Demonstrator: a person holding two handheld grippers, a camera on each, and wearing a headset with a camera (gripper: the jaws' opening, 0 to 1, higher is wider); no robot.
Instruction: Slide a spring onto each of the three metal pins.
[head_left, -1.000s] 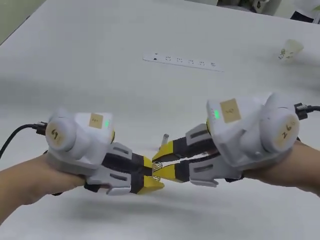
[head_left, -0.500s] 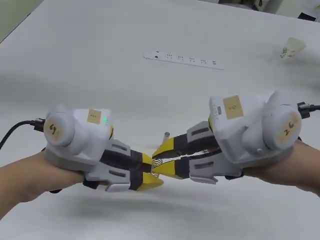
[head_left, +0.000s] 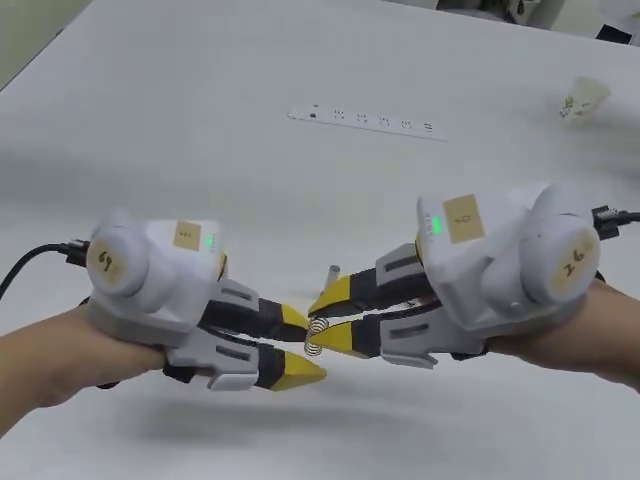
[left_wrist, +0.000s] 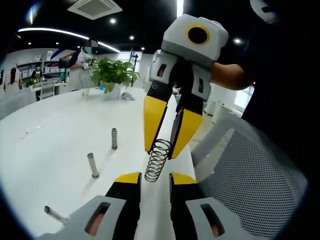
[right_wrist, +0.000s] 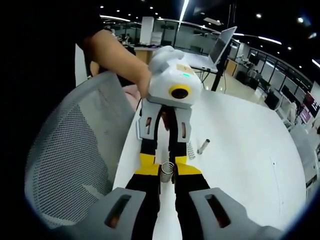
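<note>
We are holding the left gripper (left_wrist: 155, 176) with its jaws apart, its yellow tips flanking the free end of the spring (left_wrist: 158, 159) without pinching it. Opposite, nose to nose, the right gripper (right_wrist: 168, 171) is clamping that spring's other end above the tabletop (left_wrist: 60, 130). In the left gripper view we are seeing a lying pin (left_wrist: 55, 215), an upright bare pin (left_wrist: 92, 165), and beyond it a coiled pin (left_wrist: 114, 138), apparently wearing a spring, all well apart from both grippers.
</note>
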